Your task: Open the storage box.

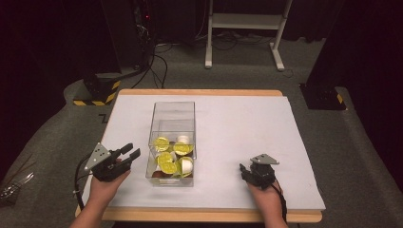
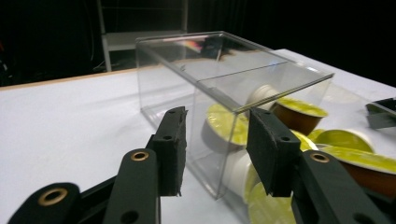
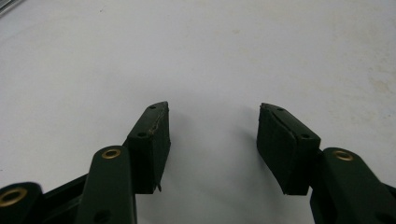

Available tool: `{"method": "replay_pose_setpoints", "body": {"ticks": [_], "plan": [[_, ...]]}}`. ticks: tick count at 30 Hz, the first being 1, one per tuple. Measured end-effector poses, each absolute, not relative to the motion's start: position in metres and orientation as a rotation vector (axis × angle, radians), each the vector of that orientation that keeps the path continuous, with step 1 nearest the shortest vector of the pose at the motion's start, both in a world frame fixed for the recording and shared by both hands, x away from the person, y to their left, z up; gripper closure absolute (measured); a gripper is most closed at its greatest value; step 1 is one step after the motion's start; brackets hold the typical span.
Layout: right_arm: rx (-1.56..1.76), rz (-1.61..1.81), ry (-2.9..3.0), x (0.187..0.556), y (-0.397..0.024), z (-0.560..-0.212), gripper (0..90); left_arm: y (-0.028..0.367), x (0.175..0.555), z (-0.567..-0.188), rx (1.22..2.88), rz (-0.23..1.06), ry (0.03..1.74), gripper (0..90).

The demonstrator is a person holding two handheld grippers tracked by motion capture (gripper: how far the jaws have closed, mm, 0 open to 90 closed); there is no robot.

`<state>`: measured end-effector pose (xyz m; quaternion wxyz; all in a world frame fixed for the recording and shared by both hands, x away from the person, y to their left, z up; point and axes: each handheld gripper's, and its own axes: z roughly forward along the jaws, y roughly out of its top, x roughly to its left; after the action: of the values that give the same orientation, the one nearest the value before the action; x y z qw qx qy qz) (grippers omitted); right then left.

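Observation:
A clear plastic box (image 1: 173, 114) stands on the white table (image 1: 237, 128), left of its middle. Several coffee capsules (image 1: 173, 156) with yellow-green foil lids lie in its near half. My left gripper (image 1: 133, 150) is just left of the box's near end, open, with its jaws aimed at the box. In the left gripper view the box's corner (image 2: 205, 93) stands beyond the open left gripper (image 2: 215, 135), untouched, and the capsules (image 2: 299, 109) show through the wall. My right gripper (image 1: 244, 172) rests near the table's front right, open. It (image 3: 212, 126) looks down on bare table.
The table's wooden front edge (image 1: 209, 216) runs close to both hands. On the grey floor stand a black base with yellow-black stripes (image 1: 97, 92) at the back left, a white frame (image 1: 244, 23) behind, and a black foot (image 1: 323, 95) at the right.

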<state>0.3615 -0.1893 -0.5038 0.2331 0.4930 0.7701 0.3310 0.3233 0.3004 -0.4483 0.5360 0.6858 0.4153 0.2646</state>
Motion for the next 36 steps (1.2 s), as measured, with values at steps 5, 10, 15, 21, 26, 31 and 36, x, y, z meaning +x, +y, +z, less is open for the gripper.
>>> {"method": "replay_pose_setpoints", "body": {"ticks": [5, 10, 15, 21, 26, 31, 36], "plan": [[1.347, 0.909, 2.118, 0.361, -0.189, -0.504, 47.1, 0.308, 0.329, -0.464, 1.668, 0.674, 1.068, 55.2], [1.339, 0.919, 2.137, 0.361, -0.189, -0.503, 47.0, 0.315, 0.331, -0.481, 1.687, 0.695, 1.145, 52.0], [1.313, 0.934, 2.139, 0.358, -0.188, -0.5, 45.2, 0.321, 0.331, -0.487, 1.71, 0.713, 1.182, 50.5], [1.261, 1.024, 2.138, 0.35, -0.179, -0.485, 44.5, 0.325, 0.334, -0.495, 1.773, 0.707, 1.226, 46.5], [1.215, 1.088, 2.136, 0.346, -0.169, -0.47, 44.5, 0.327, 0.336, -0.499, 1.77, 0.692, 1.249, 45.0], [1.163, 1.182, 2.136, 0.34, -0.152, -0.452, 44.3, 0.328, 0.335, -0.5, 1.761, 0.686, 1.254, 42.9], [1.115, 1.234, 2.13, 0.337, -0.139, -0.443, 43.8, 0.327, 0.336, -0.501, 1.77, 0.677, 1.254, 41.1]]}}
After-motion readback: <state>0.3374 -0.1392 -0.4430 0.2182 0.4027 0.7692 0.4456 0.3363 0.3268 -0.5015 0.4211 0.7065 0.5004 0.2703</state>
